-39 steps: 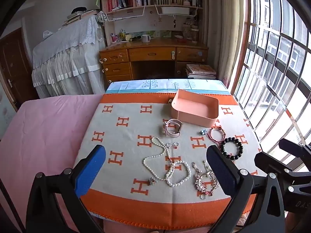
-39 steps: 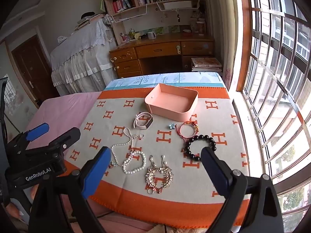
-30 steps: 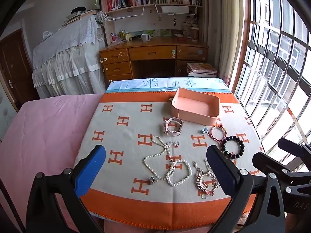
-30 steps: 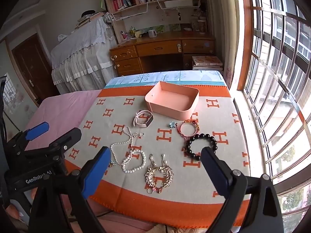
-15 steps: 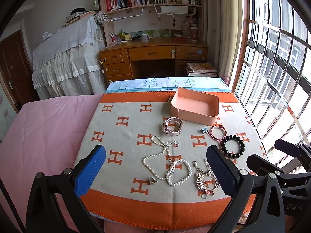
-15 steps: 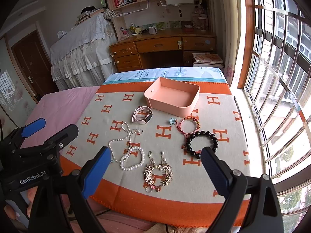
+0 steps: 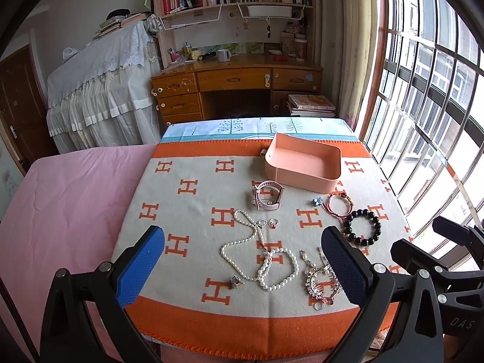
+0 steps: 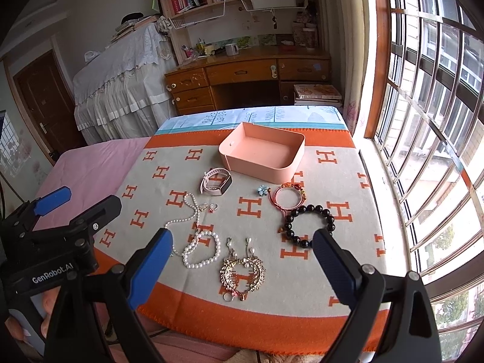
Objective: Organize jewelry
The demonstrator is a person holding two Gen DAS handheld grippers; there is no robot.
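A pink tray [image 8: 266, 168] with smooth plastic walls and round corners sits at the far end of the blanket [image 8: 157, 202], and I see nothing inside it. All the jewelry lies out on the woolly blanket, which is grey with orange H shapes and an orange edge. Just in front of the tray is a pale pink watch [image 8: 215, 181] with a dark square face. To its right is a tiny blue flower [image 8: 262, 190], then a thin red cord bracelet [image 8: 287, 197]. Touching that one is a bracelet of big shiny black beads [image 8: 308, 221]. Nearer the middle, a long string of small white pearls [image 7: 242, 242] makes a loop, and two little rings [image 7: 267, 222] lie just beside it. A short pearl bracelet [image 8: 202, 249] curls in a ring below. A sparkly gold necklace [image 8: 243, 272] shaped like a heart lies closest to the near edge. The left gripper [image 7: 242, 264] has its blue pads spread wide apart and holds nothing. The right gripper [image 8: 242, 266] is spread wide too, also bare. Both hang above the near edge of the blanket.
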